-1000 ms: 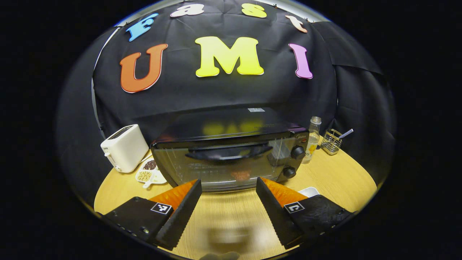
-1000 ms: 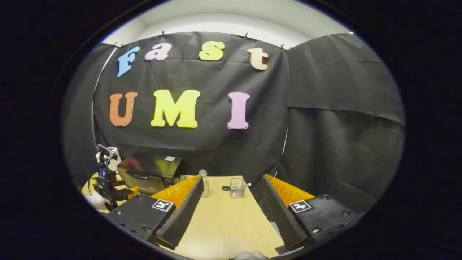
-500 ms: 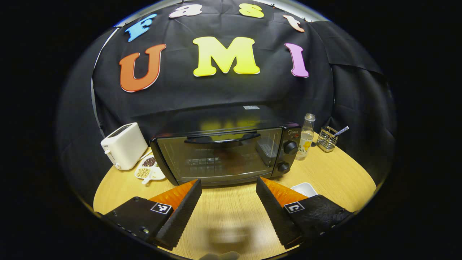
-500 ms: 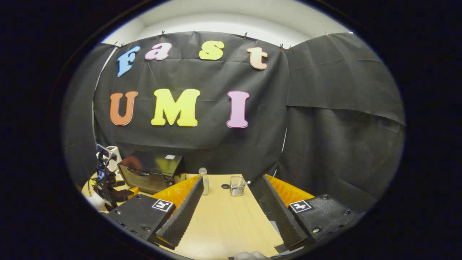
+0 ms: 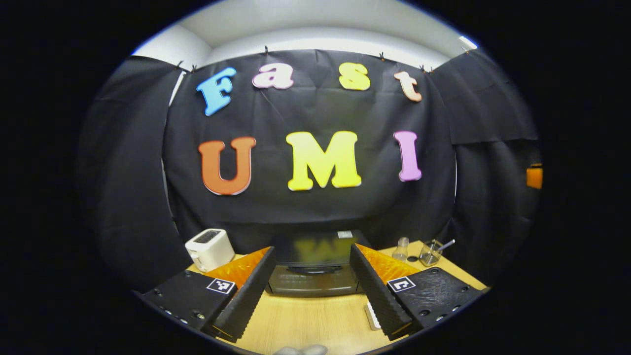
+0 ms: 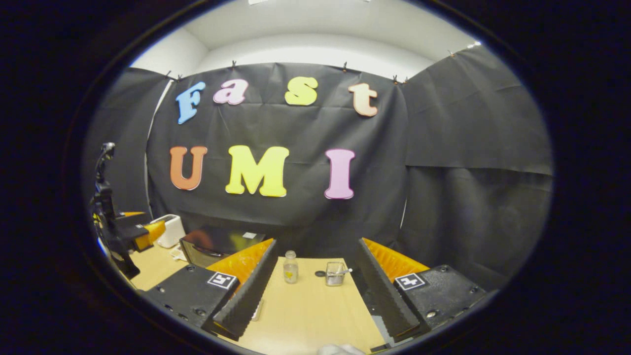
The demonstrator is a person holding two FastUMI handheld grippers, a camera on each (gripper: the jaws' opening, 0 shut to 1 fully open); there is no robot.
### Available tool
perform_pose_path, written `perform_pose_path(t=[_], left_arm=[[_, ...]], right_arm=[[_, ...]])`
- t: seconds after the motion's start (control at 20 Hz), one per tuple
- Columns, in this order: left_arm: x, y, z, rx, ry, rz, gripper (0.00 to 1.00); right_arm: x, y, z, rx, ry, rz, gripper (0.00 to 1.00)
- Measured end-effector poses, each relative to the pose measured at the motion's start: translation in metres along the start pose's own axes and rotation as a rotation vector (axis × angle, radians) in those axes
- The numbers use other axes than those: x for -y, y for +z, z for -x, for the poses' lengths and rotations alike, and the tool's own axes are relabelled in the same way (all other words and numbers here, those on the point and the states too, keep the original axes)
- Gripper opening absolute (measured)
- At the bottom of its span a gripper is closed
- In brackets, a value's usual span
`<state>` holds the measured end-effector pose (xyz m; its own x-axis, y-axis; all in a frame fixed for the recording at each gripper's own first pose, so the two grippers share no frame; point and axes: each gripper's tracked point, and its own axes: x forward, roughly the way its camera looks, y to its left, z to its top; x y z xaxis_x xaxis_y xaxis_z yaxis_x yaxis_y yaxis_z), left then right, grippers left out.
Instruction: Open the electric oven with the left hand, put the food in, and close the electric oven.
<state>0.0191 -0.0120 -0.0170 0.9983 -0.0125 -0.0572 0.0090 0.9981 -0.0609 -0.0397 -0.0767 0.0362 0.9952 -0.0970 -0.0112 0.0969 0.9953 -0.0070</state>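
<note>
Holding the left gripper (image 5: 311, 250) spread wide, with nothing between its fingers. Facing straight ahead to the electric oven (image 5: 315, 281), which is sitting framed in the gap between the two fingers, a little way off across the table (image 5: 305, 320). Lying crosswise to the approach: the oven's long axis and its door handle (image 5: 314, 269) are both running left to right, with the door looking shut. Calling, by this reading, for a straight push forward and a grip over the handle from the front.

Holding the right gripper (image 6: 317, 244) just as wide and just as empty, pointing past the oven (image 6: 217, 246), which is sitting off to its left and farther away. Making the left hand the nearer one, squared to the door.

Counting outward: one oven, one white toaster (image 5: 209, 249) to its left, one small clear bottle (image 5: 403, 248) and one wire holder (image 5: 430, 252) to its right. Peeking out beside the left gripper's right finger, one pale dish edge (image 5: 372, 315), possibly the food's own dish, though too cut off to tell.
</note>
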Motion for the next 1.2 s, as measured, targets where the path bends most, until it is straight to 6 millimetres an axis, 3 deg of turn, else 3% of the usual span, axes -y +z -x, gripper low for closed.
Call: perform_pose_path(t=[0.25,0.45,0.6,1.2], left_arm=[[-0.003,0.060,0.058,0.093,0.062,0.015,0.96],[0.001,0.068,0.083,0.118,0.092,-0.017,0.96],[0.010,0.060,0.086,0.086,0.085,0.000,0.96],[0.016,0.070,0.083,0.104,0.064,-0.008,0.96]], right_arm=[[0.002,0.016,0.002,0.061,0.061,-0.016,1.00],[0.009,0.013,0.001,0.061,0.081,-0.054,1.00],[0.017,0.012,0.002,0.063,0.075,-0.058,1.00],[0.024,0.006,0.003,0.043,0.051,-0.089,1.00]])
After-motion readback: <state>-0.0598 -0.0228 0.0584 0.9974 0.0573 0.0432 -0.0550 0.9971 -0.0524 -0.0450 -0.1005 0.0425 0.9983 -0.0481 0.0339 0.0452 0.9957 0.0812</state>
